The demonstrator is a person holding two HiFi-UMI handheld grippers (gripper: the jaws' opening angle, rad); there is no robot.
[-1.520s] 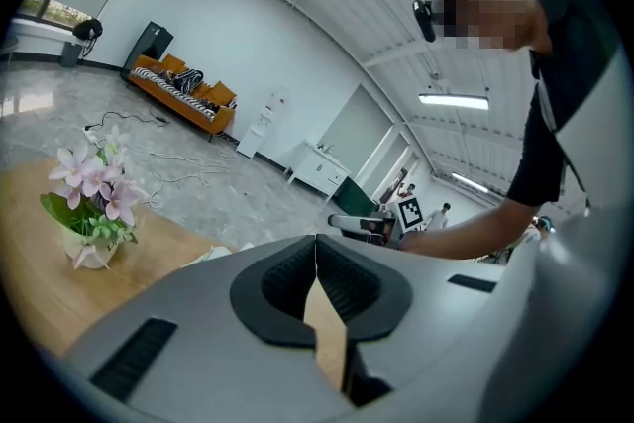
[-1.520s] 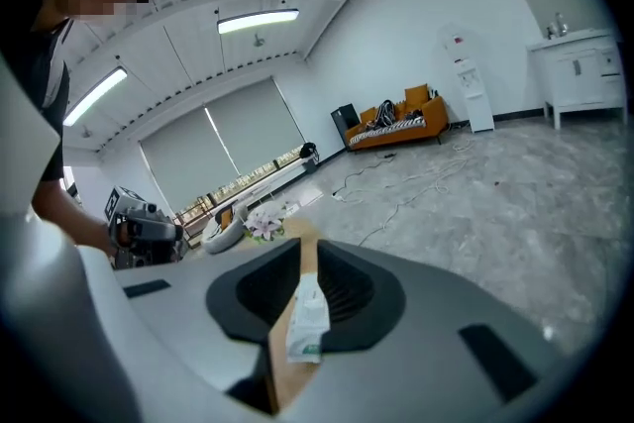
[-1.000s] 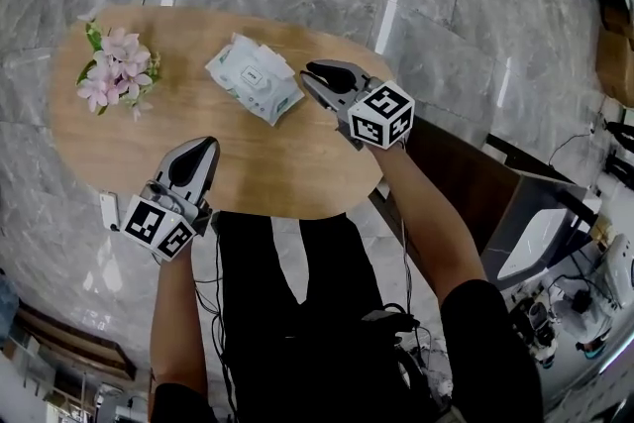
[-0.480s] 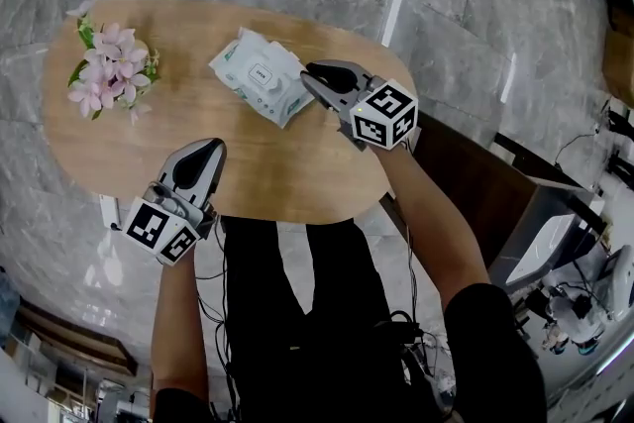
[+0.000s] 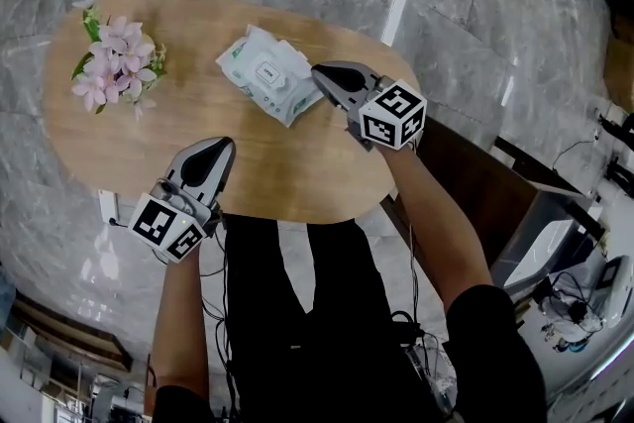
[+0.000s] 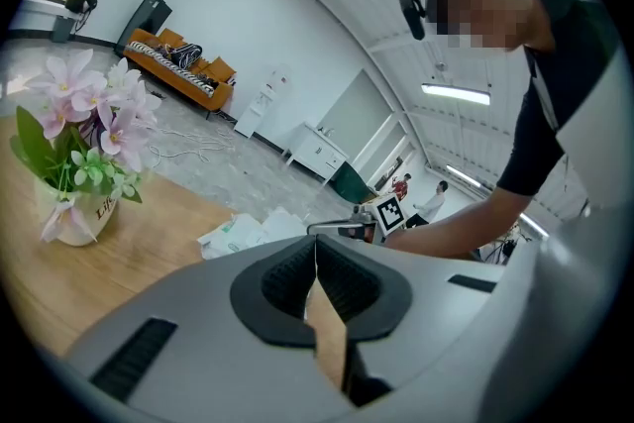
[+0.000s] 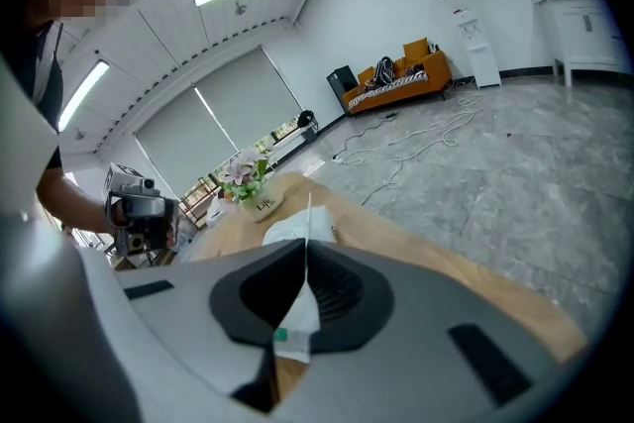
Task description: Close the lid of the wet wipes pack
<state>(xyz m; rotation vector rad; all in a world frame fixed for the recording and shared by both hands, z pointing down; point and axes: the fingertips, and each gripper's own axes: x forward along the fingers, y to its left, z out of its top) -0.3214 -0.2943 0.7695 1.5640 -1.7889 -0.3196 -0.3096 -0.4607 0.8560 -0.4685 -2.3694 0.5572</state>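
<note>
Tabletop (image 5: 282, 168): oval, light wood, over a grey marbled floor (image 5: 475, 5). Wet wipes pack (image 5: 267, 74): white with green print, lying flat and askew close to the far edge of the tabletop, about midway along it. Its rectangular lid (image 5: 265, 72) looks to lie flat on the upper face, though the head view is too small to be sure it is fully shut. The pack also shows in the left gripper view (image 6: 243, 233) and just beyond the jaw tips in the right gripper view (image 7: 280, 231). Right gripper (image 5: 317, 71): held low over the right end of the tabletop, tips just beside the pack's right-hand corner; contact cannot be told. Its own view (image 7: 305, 243) shows the jaws clenched tip to tip, with nothing gripped. Left gripper (image 5: 224, 145): at the near edge of the tabletop, left of middle, well apart from the pack. Its own view (image 6: 315, 248) shows the jaws pressed together and empty. Flowers (image 5: 114, 64): pink blooms with green leaves in a small white pot (image 6: 69, 218), standing at the far left end of the tabletop, well apart from the pack and both grippers.
</note>
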